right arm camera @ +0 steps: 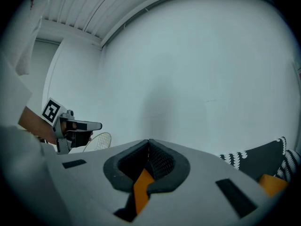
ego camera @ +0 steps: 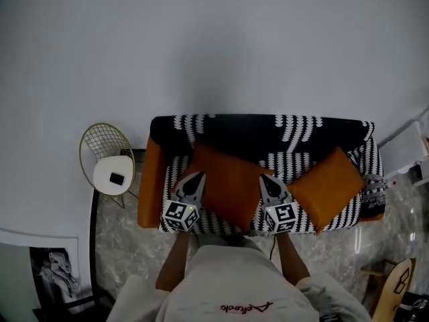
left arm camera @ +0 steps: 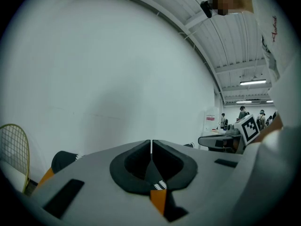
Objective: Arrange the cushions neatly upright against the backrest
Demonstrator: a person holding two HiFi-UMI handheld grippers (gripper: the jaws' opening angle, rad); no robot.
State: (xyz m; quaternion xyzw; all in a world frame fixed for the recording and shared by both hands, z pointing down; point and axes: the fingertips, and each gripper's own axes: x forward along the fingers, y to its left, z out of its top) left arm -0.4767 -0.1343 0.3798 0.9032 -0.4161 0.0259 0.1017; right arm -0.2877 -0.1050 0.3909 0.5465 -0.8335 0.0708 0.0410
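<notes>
Finding the left hand-held gripper and right hand-held gripper closed and seemingly empty beside the orange cushion slumped on the sofa, we should pinch its upper corners and stand it upright.

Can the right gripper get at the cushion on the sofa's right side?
Probably not yet: the right cushion lies uncovered beside the right gripper, but its shut jaws seem to pinch the left cushion.

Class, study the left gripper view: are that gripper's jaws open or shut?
Shut. On the left gripper, the jaws meet along one thin line, with no gap between them.
</notes>
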